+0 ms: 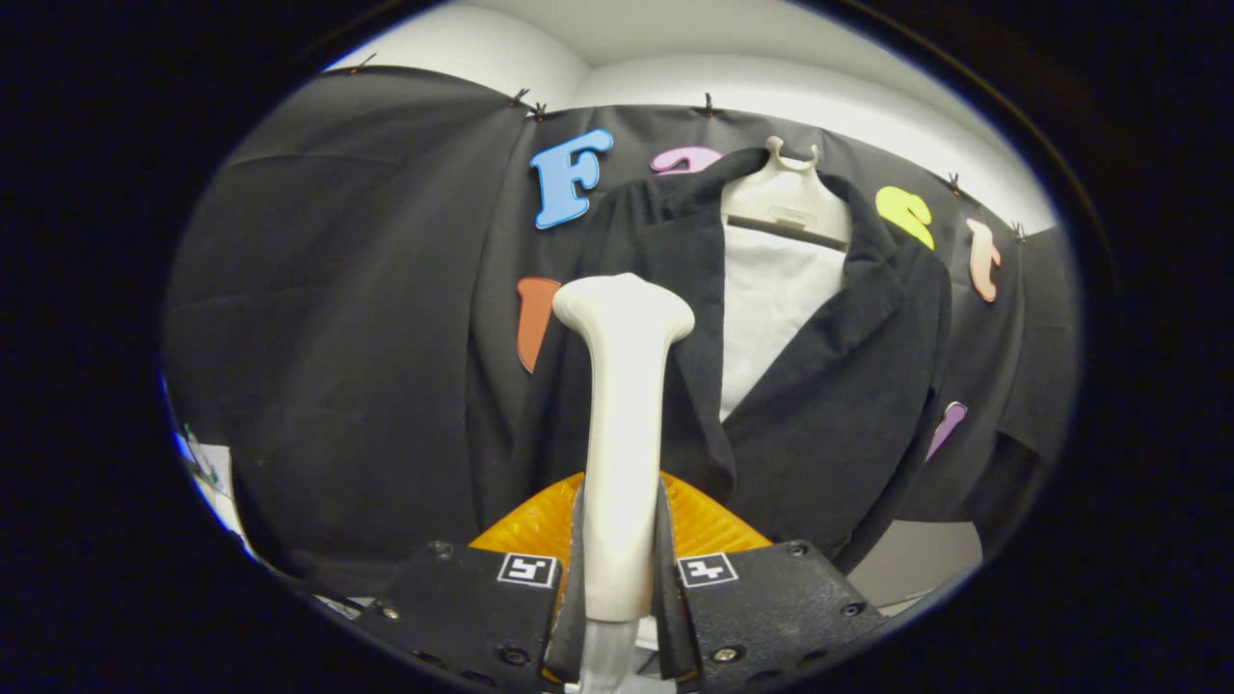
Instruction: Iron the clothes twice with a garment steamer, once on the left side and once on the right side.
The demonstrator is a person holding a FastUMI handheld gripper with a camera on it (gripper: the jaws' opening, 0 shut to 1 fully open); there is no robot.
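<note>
Two fingers of your gripper (620,569) clamp the steamer (622,405) handle; its head sits at the jacket (829,405)'s left front panel. Left pass looks underway; next, stroke downward, staying close.

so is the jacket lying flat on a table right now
No, the black jacket hangs upright on a white hanger against the booth wall, beyond the steamer that the gripper is shut on.
</note>
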